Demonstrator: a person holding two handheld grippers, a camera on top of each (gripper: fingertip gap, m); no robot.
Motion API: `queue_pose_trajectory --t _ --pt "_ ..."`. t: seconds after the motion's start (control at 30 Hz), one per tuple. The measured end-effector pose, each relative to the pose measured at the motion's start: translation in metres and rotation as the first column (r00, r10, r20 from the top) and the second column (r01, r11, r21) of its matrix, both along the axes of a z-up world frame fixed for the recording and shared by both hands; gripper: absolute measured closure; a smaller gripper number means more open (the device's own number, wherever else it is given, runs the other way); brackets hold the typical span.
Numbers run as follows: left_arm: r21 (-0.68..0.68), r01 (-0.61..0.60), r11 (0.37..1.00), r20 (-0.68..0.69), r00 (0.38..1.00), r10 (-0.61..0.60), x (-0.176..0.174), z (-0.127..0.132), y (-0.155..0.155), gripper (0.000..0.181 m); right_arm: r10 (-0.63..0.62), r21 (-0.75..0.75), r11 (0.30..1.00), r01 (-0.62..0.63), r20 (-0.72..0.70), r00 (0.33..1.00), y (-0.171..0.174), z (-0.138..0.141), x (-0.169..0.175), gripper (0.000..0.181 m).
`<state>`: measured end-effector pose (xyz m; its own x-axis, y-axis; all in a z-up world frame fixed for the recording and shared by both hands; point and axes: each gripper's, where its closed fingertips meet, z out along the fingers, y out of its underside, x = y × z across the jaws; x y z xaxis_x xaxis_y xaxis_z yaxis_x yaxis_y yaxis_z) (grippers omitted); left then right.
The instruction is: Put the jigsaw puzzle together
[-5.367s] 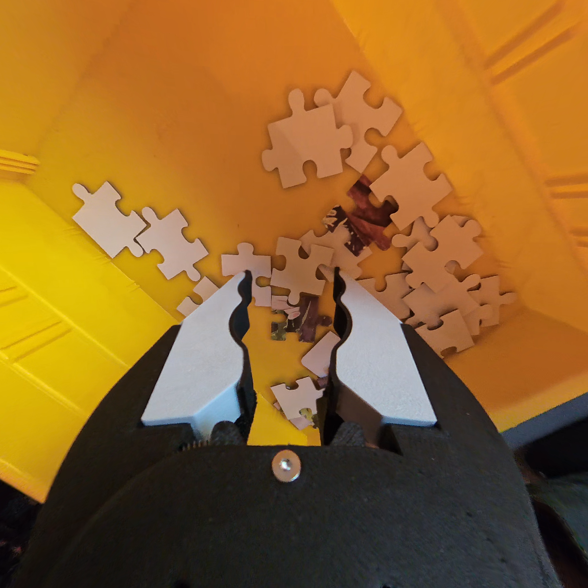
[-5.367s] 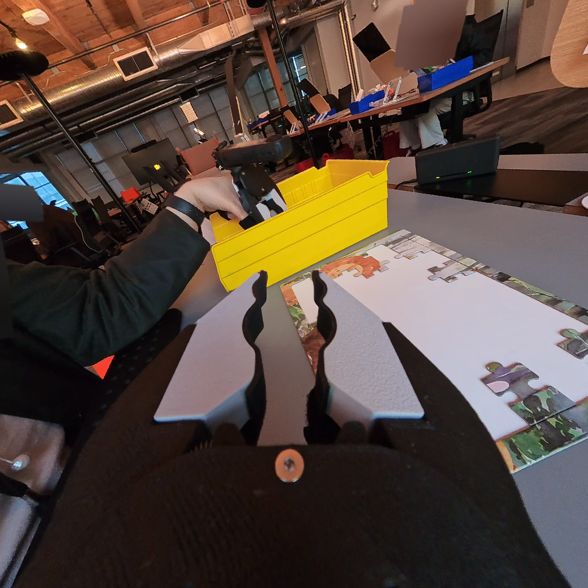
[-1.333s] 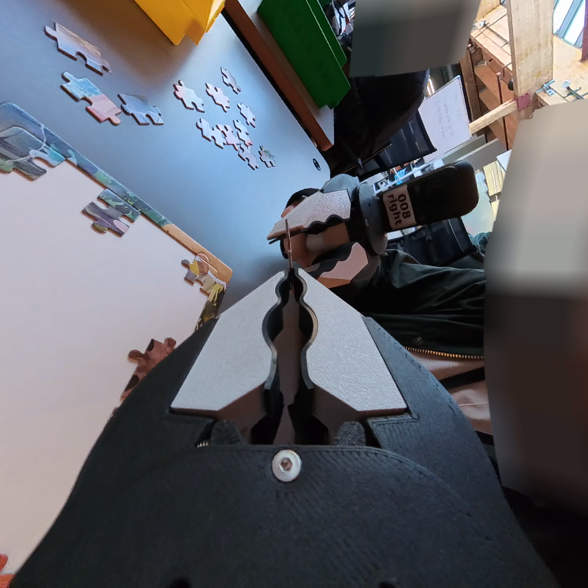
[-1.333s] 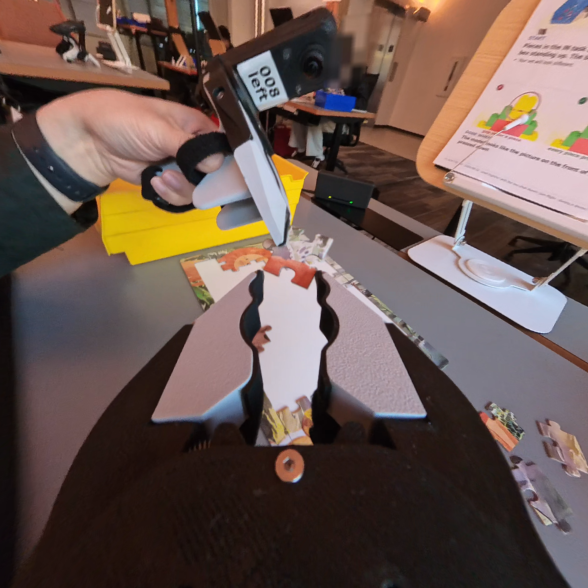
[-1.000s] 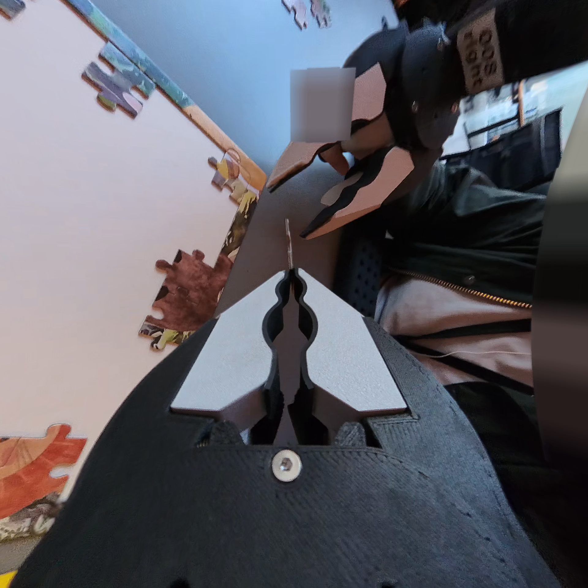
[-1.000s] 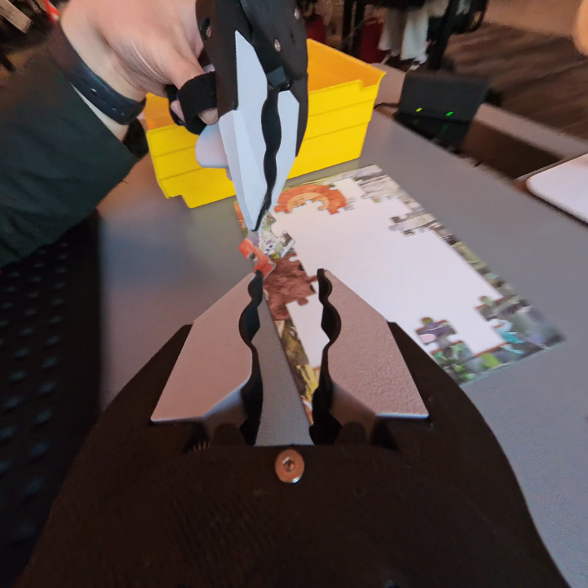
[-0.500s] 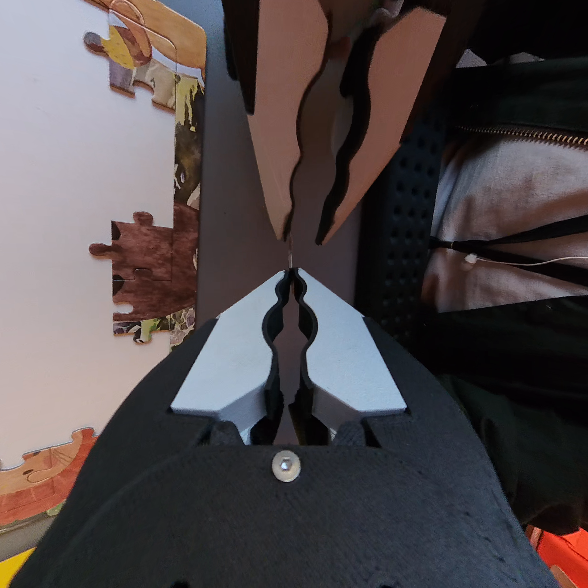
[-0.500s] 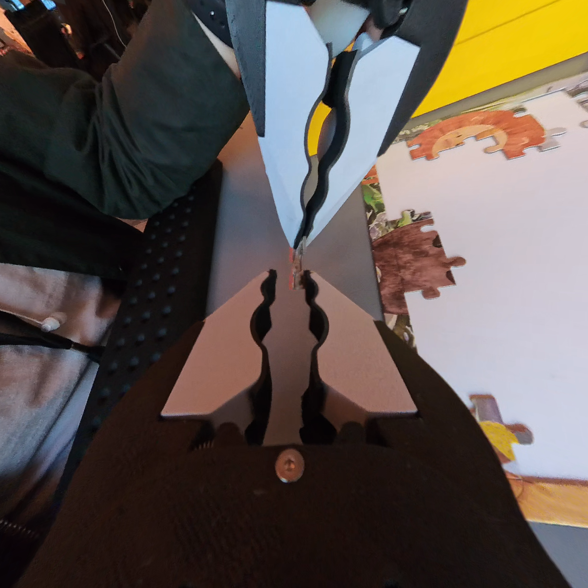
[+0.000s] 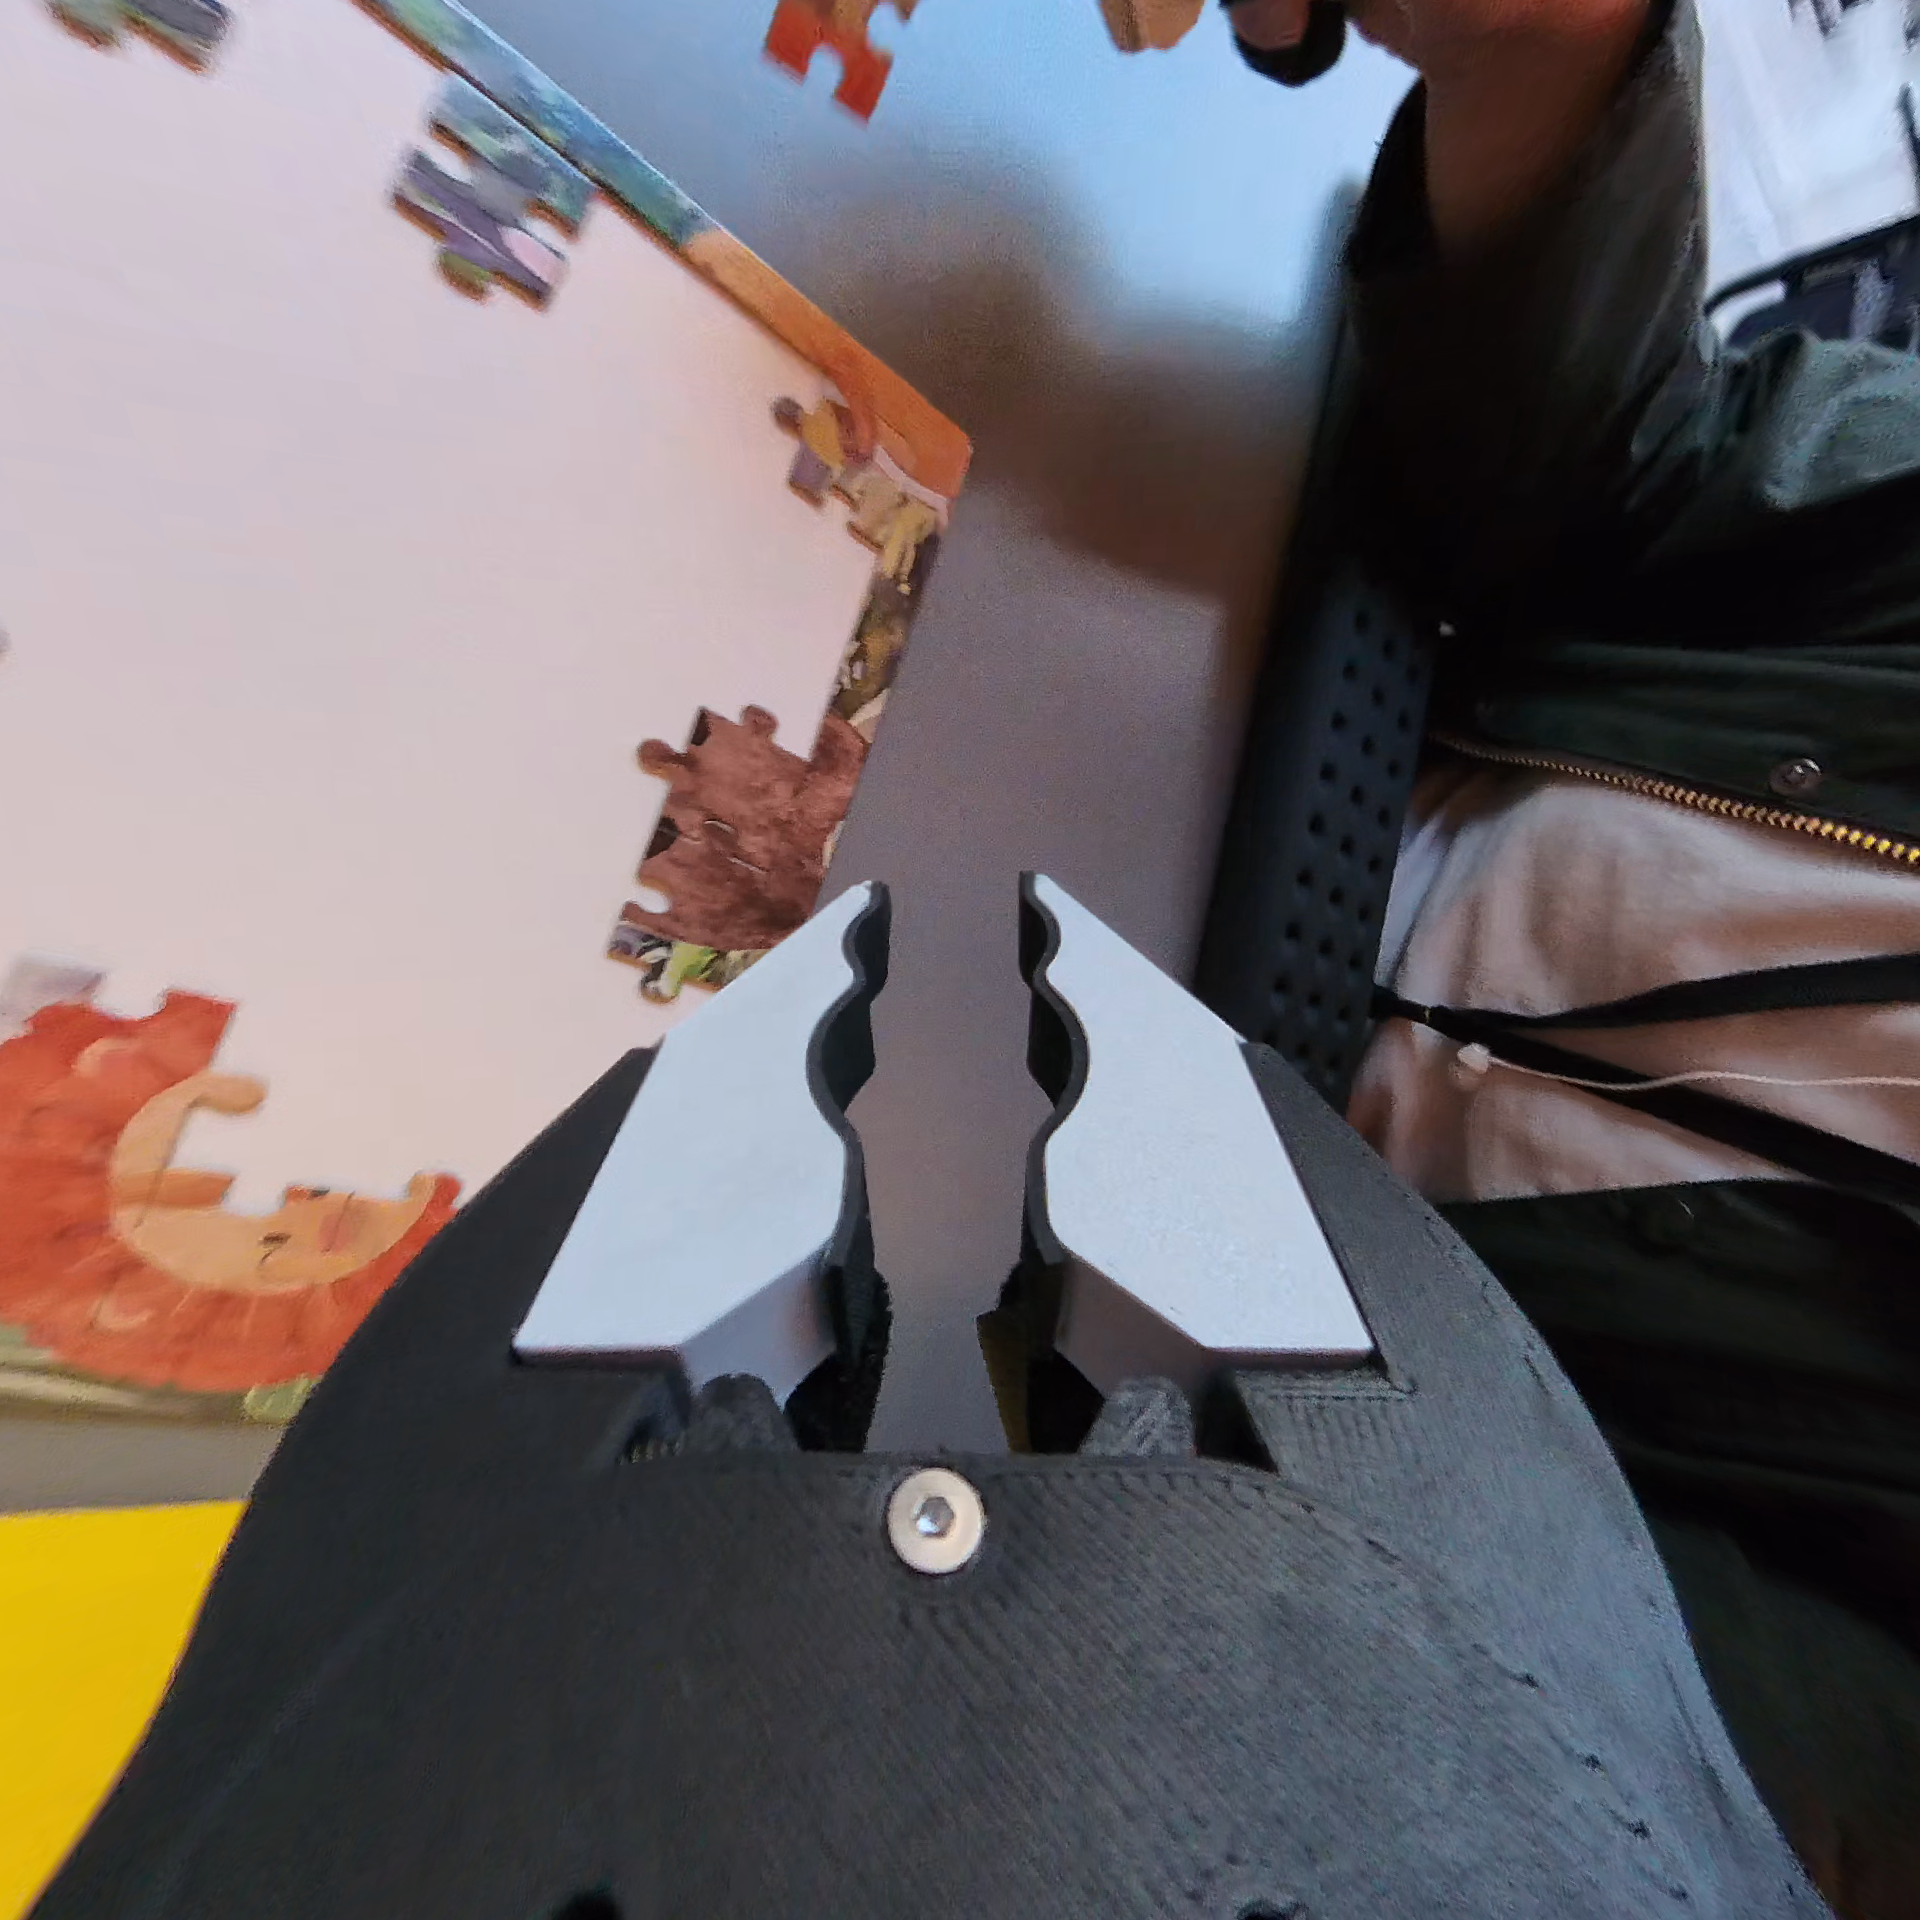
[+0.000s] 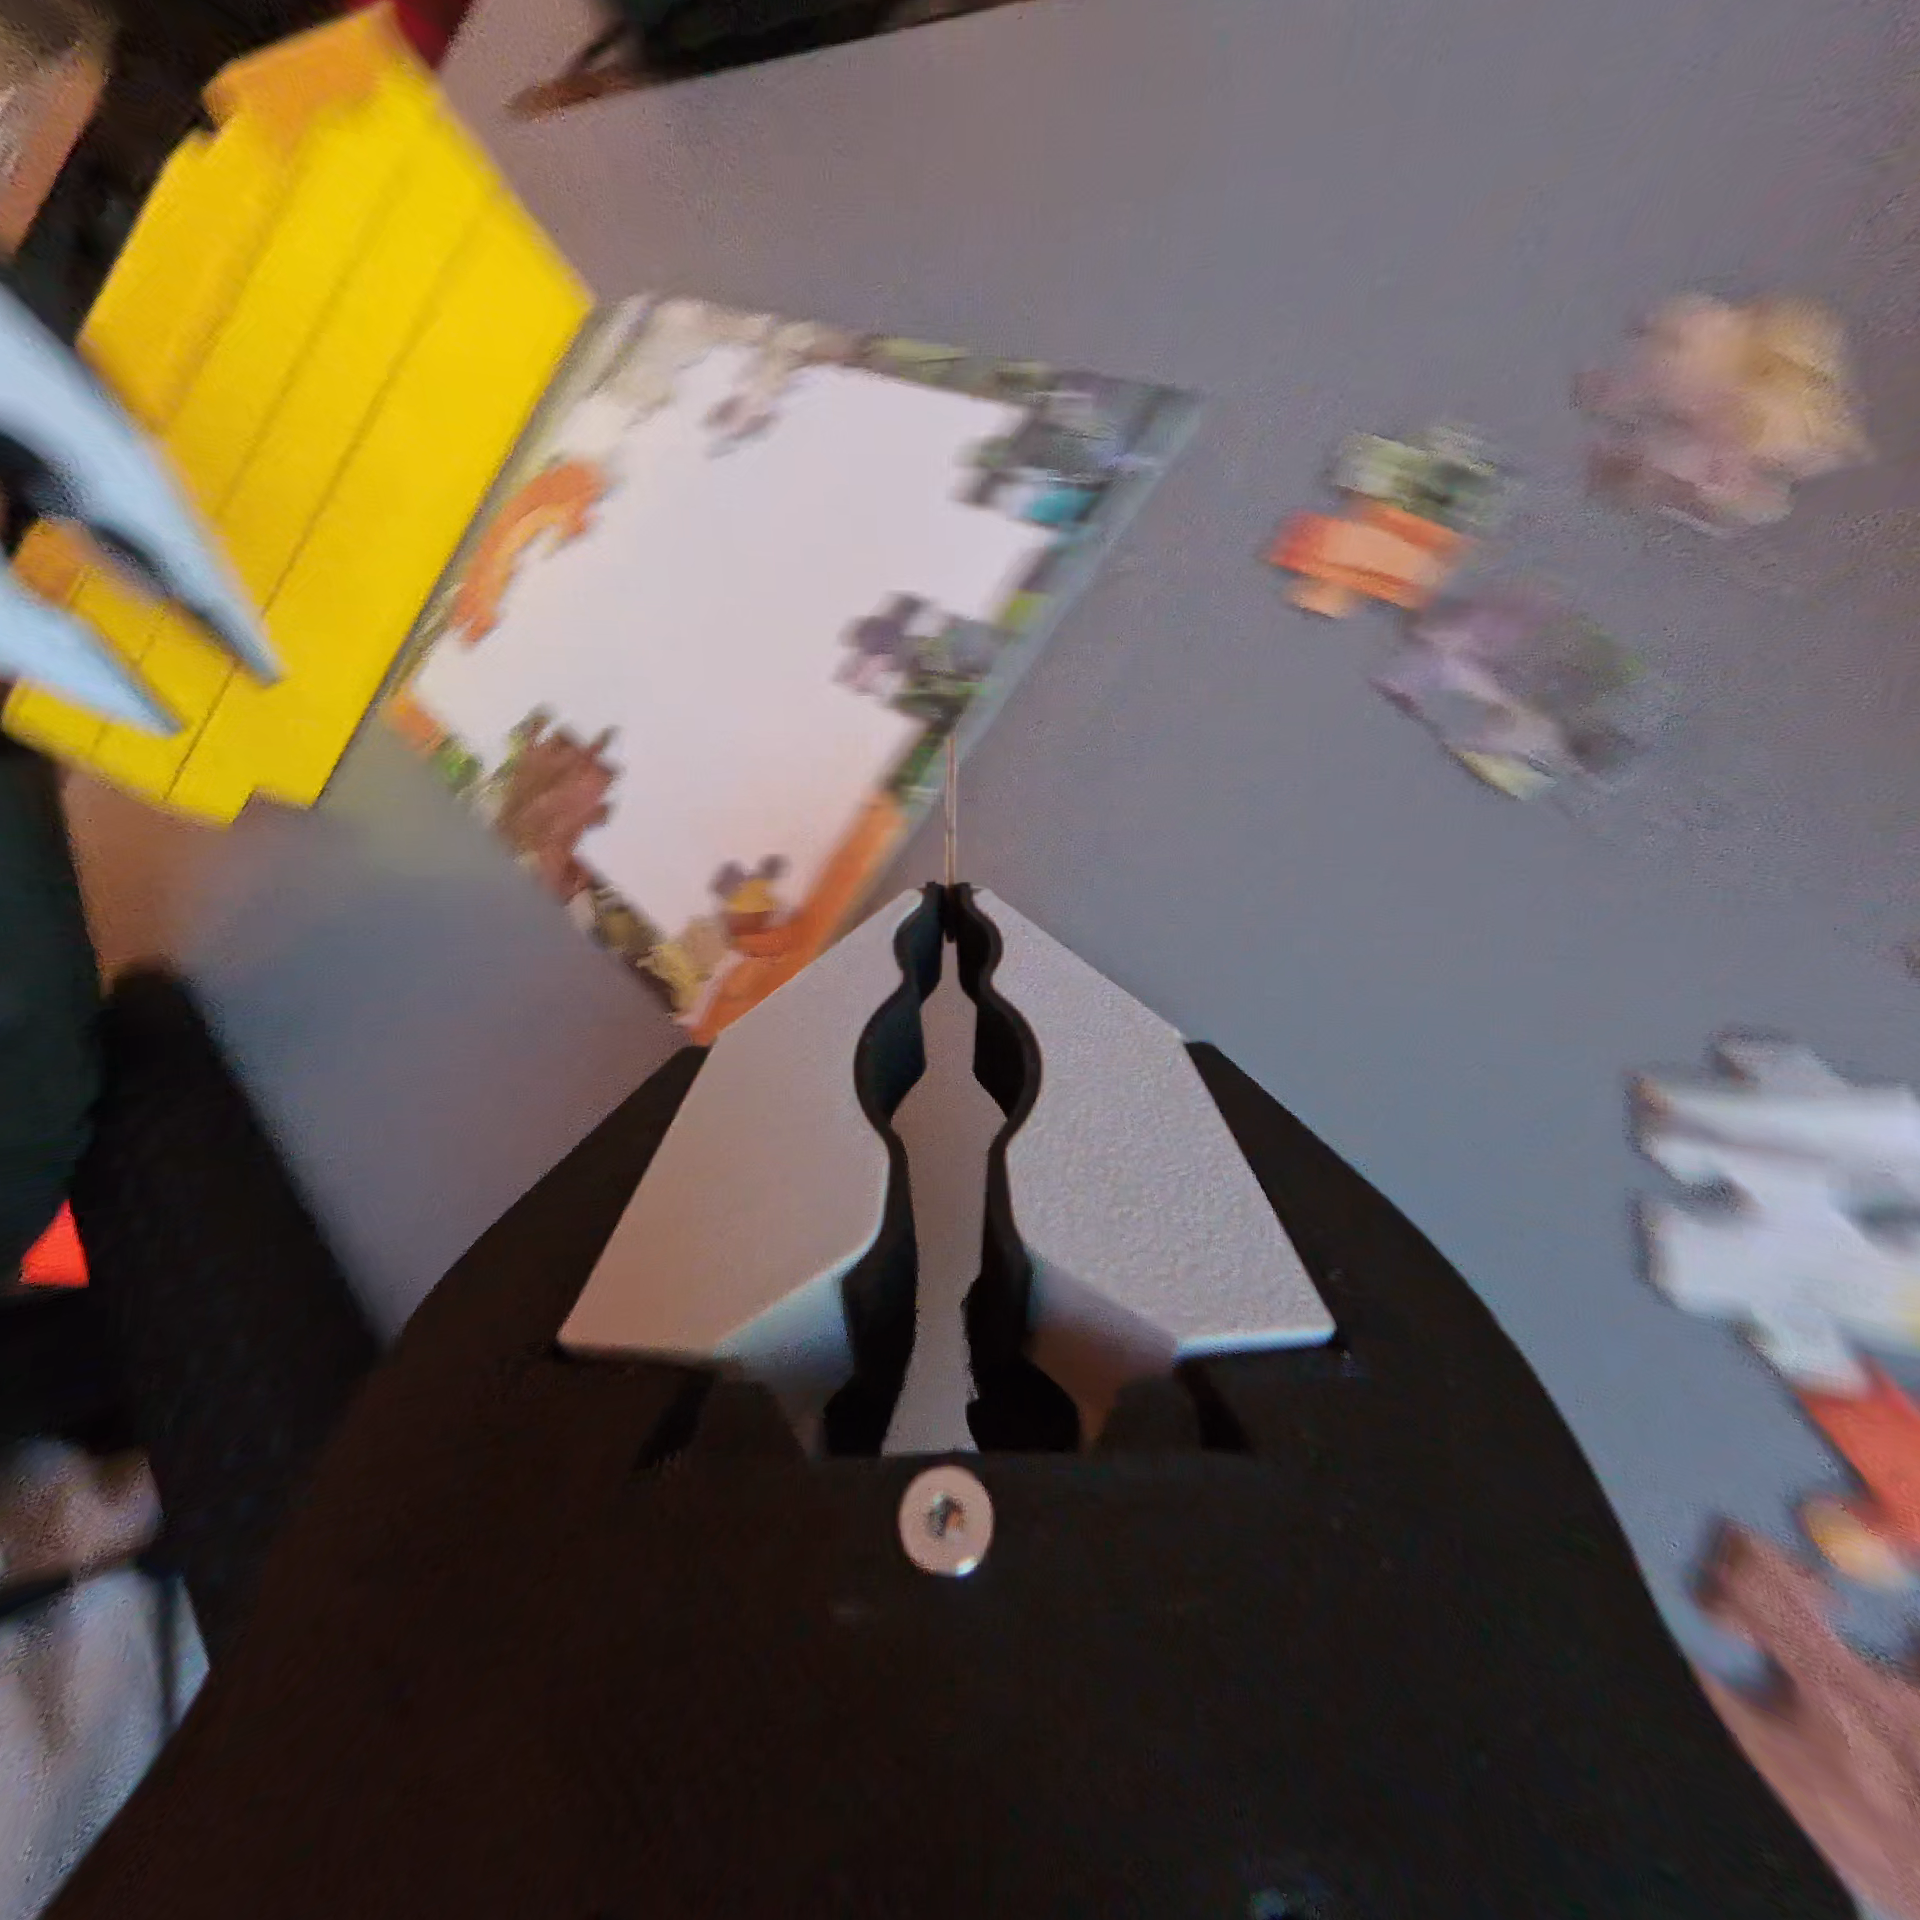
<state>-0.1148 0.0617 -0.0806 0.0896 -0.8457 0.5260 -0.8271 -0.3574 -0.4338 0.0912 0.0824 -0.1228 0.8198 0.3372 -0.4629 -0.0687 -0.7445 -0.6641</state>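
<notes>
Right hand-held gripper [image 10: 950, 902] pinched a puzzle piece [image 10: 951, 800] edge-on at its tips, above the desk [image 10: 1299, 260] beside the board [image 10: 727, 582]. Left hand-held gripper [image 9: 954, 896] was spread, empty. Best approach: lay piece flat, check orientation, align tabs before pressing.
</notes>
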Motion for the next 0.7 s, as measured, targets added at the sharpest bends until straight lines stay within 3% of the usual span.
queue_pose_trajectory --t 0.07,0.13,0.3,0.4,0.53,0.7 --pt "0.021 -0.051 0.998 0.016 0.999 0.050 -0.005 0.008 0.009 0.161 -0.148 -0.059 0.988 0.142 -0.093 0.985 0.002 -0.005 0.032 0.181" --pt "0.024 -0.087 0.996 0.037 0.996 0.086 -0.011 0.016 0.014 0.163 -0.188 -0.097 0.980 0.174 -0.157 0.970 0.001 -0.006 0.041 0.181" --pt "0.046 -0.170 0.984 0.080 0.983 0.166 -0.030 0.033 0.027 0.164 -0.170 -0.131 0.977 0.166 -0.020 0.985 -0.003 -0.023 0.047 0.179" --pt "0.087 -0.248 0.965 0.089 0.966 0.241 -0.049 0.042 0.040 0.164 -0.167 -0.089 0.981 0.175 0.098 0.981 0.000 -0.025 0.058 0.163" --pt "0.214 -0.422 0.881 0.097 0.906 0.411 -0.095 0.056 0.069 0.163 -0.209 0.102 0.977 0.189 0.250 0.945 0.012 -0.003 0.073 0.155" --pt "0.385 -0.606 0.696 0.069 0.771 0.633 -0.181 0.062 0.095 0.149 -0.225 0.240 0.957 0.162 0.267 0.937 0.020 0.018 0.066 0.155"
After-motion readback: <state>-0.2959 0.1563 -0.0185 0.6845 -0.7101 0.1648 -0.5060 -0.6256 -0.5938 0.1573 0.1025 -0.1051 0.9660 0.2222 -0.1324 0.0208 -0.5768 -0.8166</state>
